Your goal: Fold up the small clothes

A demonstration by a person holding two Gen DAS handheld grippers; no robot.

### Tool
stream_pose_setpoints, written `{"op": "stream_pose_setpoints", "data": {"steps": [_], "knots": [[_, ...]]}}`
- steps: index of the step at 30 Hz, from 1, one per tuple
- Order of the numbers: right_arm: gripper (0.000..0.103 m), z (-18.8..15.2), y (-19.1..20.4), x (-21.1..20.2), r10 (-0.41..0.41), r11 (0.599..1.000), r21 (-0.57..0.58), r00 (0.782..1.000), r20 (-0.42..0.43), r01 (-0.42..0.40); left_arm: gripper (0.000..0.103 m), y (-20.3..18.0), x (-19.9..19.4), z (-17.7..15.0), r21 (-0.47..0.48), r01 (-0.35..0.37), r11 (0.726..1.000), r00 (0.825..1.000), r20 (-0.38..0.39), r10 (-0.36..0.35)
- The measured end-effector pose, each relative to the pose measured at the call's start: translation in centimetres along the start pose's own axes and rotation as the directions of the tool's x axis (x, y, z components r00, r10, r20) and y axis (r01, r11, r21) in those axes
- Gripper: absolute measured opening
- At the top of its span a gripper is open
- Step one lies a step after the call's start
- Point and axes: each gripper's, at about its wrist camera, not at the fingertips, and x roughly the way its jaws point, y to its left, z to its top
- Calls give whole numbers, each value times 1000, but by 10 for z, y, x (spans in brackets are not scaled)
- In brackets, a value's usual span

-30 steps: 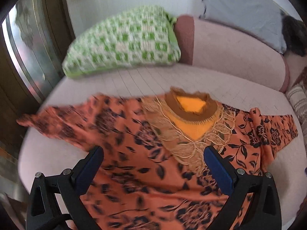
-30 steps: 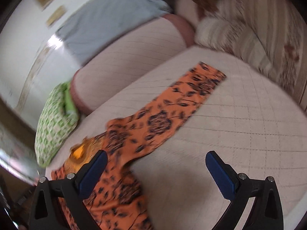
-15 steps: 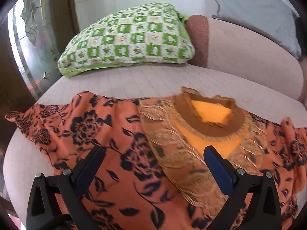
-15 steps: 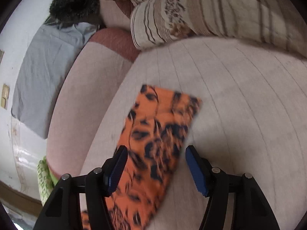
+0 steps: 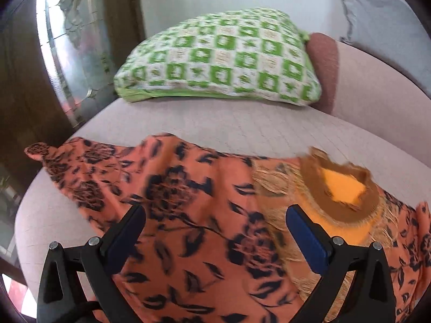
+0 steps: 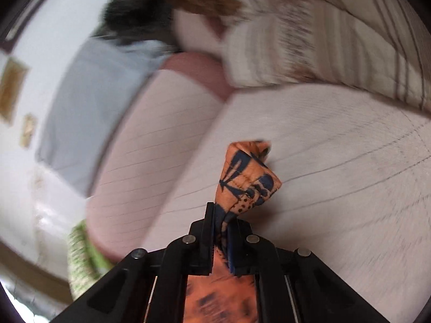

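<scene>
An orange top with a black flower print (image 5: pixel 188 210) lies spread on the pale pink sofa seat (image 5: pixel 229 123). Its brown and yellow neckline (image 5: pixel 342 188) with gold fringe is to the right. Its left sleeve (image 5: pixel 54 153) reaches the seat's left edge. My left gripper (image 5: pixel 215 223) is open and hovers just above the top's left chest. My right gripper (image 6: pixel 223 223) is shut on the right sleeve end (image 6: pixel 245 177), which bunches up out of the jaws above the seat (image 6: pixel 336 188).
A green and white checked pillow (image 5: pixel 223 56) rests at the back of the seat. A grey cloth (image 6: pixel 89 113) hangs over the sofa back (image 6: pixel 150 140). Striped cushions (image 6: pixel 323 35) lie at the right end. A glass door (image 5: pixel 70 53) stands to the left.
My right gripper closed on the right sleeve end and lifted it. My left gripper moved left and closer over the top, staying open.
</scene>
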Motion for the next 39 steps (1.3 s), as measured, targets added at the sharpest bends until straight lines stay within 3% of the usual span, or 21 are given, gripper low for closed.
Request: {"op": "stream_pose_setpoints", "data": {"steps": [6,10,13,17,21,22,23,24,25,26,27,31,32,34,36,37,39], "knots": [[8,-49,119,-44,215,966,-132,974,-66,-222,103,57,-2,18,-72,-113,991,993,6,114],[8,-112,199,-59,332,912,-194,928,-166,-361,103,108,-3,31,-133,-171,976,985,-1,173],[8,-173,251,-56,396,869,-203,881,-259,-451,103,149,-2,37,-185,-218,958,976,-10,220],[8,-263,305,-39,414,827,-224,828,-377,-516,103,201,4,41,-256,-244,936,970,-52,238],[13,-362,333,-4,328,826,-252,793,-513,-504,103,236,13,42,-284,-274,919,962,-95,257],[23,-392,337,1,287,830,-263,781,-555,-492,103,242,15,42,-288,-280,916,960,-101,262],[41,-419,339,5,236,839,-273,766,-599,-472,103,249,17,42,-294,-285,912,958,-107,264],[52,-442,338,15,193,848,-263,730,-656,-461,103,252,18,42,-301,-287,910,958,-112,265],[73,-459,335,21,188,853,-224,679,-710,-471,103,255,19,42,-309,-284,908,958,-116,261],[75,-471,329,25,214,858,-163,627,-749,-488,103,258,19,42,-317,-280,906,960,-118,256],[74,-476,324,25,229,860,-140,615,-755,-492,103,258,19,41,-320,-279,905,960,-118,254],[74,-449,308,8,252,830,-197,666,-702,-522,103,247,19,40,-303,-253,919,967,-114,228],[74,-435,303,3,262,825,-213,690,-675,-523,103,242,20,40,-291,-240,926,970,-115,215],[74,-405,293,-1,234,835,-276,762,-605,-475,103,230,23,39,-256,-229,939,971,-121,204],[74,-375,275,-3,187,850,-327,817,-545,-413,103,218,27,37,-215,-229,949,970,-128,205],[74,-362,265,-2,163,859,-342,836,-524,-382,103,213,29,37,-193,-227,955,970,-134,204],[74,-343,241,6,96,882,-352,850,-518,-314,103,206,34,36,-166,-225,960,968,-153,200]]}}
